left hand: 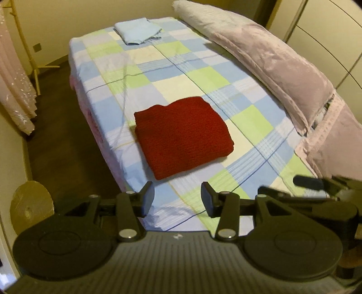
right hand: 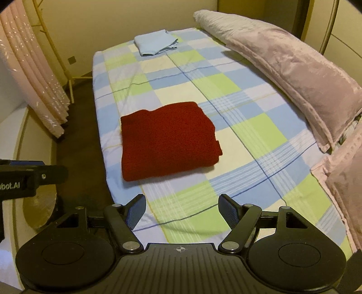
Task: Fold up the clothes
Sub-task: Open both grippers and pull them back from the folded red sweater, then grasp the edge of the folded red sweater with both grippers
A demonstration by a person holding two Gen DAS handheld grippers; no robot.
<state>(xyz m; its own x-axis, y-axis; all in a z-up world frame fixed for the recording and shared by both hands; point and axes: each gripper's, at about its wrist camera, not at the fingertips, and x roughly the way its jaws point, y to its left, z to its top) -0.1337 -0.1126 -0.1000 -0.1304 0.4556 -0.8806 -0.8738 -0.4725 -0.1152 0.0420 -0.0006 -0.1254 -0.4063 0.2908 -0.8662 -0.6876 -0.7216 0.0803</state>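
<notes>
A small bedroom with a single bed, seen under warm, yellowish indoor light.

The bed [right hand: 248, 126] fills most of the room and is covered by a checked sheet [left hand: 203, 77] in pale blue, green and cream squares. A long mauve quilt [right hand: 301, 67] lies bunched along the bed's right side, against a pale panelled wall [left hand: 328, 45]. The far wall [right hand: 135, 15] is plain cream, with a small dark switch plate [right hand: 72, 60] low down. The floor [left hand: 58, 135] is dark brown. On the left hangs a pink curtain [right hand: 34, 74] with pale flecks, and beside it stands a thin cream-coloured metal stand [left hand: 34, 65].
</notes>
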